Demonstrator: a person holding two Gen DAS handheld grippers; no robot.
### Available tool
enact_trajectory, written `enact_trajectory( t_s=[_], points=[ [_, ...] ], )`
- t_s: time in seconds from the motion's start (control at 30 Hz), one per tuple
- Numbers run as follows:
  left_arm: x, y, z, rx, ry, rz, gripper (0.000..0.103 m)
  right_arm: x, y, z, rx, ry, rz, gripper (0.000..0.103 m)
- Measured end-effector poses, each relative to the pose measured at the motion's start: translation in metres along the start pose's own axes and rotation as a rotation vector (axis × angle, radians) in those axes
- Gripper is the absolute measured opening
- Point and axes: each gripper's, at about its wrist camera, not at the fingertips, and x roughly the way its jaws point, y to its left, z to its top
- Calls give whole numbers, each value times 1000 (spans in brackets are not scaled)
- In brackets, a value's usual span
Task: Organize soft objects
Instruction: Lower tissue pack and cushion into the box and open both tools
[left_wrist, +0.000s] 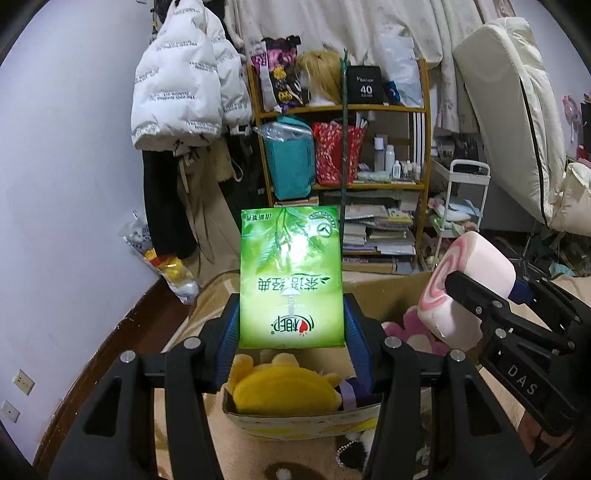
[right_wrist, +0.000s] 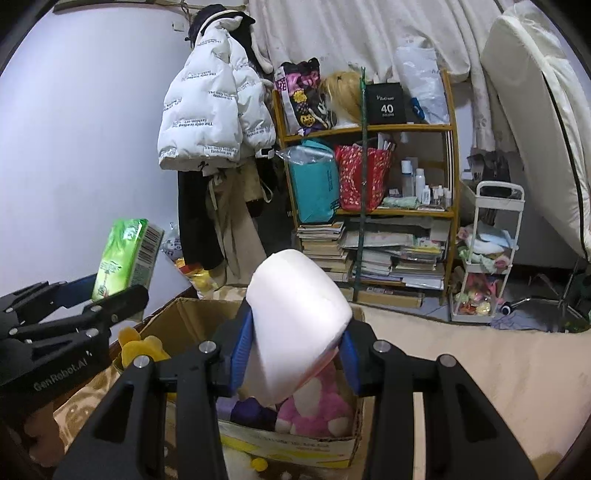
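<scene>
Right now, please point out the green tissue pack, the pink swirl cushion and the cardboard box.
green tissue pack (left_wrist: 291, 280): left wrist view, middle of its printed face.
pink swirl cushion (left_wrist: 439, 288): left wrist view, its swirled end.
cardboard box (right_wrist: 184, 321): right wrist view, inner left wall.

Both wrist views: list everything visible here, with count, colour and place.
tissue pack: one, green, held over the box
swirl cushion: one, pink and white, held over the box
cardboard box: one, brown, on the floor below both grippers
yellow plush: one, yellow, inside the box
pink plush: one, pink with white patches, inside the box
purple item: one, purple, inside the box
puffer jacket: one, white, hanging on the wall
shelf unit: one, wooden, holding bags, bottles and books
trolley: one, white, right of the shelf
mattress: one, cream, leaning at right
left gripper: black, blue pads, jaws shut on the tissue pack
right gripper: black, blue pads, jaws shut on the swirl cushion
</scene>
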Motion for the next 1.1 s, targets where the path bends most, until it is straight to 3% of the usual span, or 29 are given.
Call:
enact_trajectory(
  t_s=[0.7,1.1],
  points=[
    [17,4,-10,-16,75,-21,52,14,0,-14,-21,83,16,45],
    [-1,16,-8,-46,75,38,59,8,0,-16,-9,98,29,57]
  ],
)
